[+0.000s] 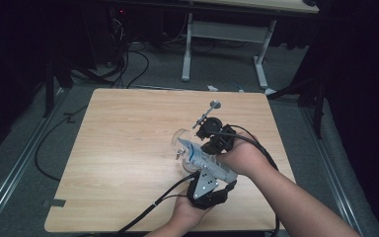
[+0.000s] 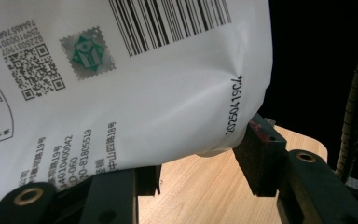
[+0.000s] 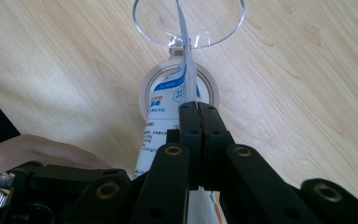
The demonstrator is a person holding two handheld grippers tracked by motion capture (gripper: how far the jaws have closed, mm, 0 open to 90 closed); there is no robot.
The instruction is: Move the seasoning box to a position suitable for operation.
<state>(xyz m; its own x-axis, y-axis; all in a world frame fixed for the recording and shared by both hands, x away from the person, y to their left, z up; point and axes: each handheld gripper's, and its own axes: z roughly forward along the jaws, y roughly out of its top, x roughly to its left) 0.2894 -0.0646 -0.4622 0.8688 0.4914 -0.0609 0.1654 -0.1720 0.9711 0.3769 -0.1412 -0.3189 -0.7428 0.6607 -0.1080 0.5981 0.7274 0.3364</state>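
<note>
White pouch (image 1: 202, 157) pinched in both claws, left (image 1: 208, 174) and right (image 3: 198, 112), over clear glass (image 3: 189, 21)

Pouch (image 1: 202, 157) above glass (image 1: 181, 139) on table (image 1: 123, 143)

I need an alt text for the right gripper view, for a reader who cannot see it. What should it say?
The right gripper, jaws shut, pinches the thin top edge of a white and blue pouch above a clear glass lying on its side on a wooden table. A hand shows at lower left.
</note>
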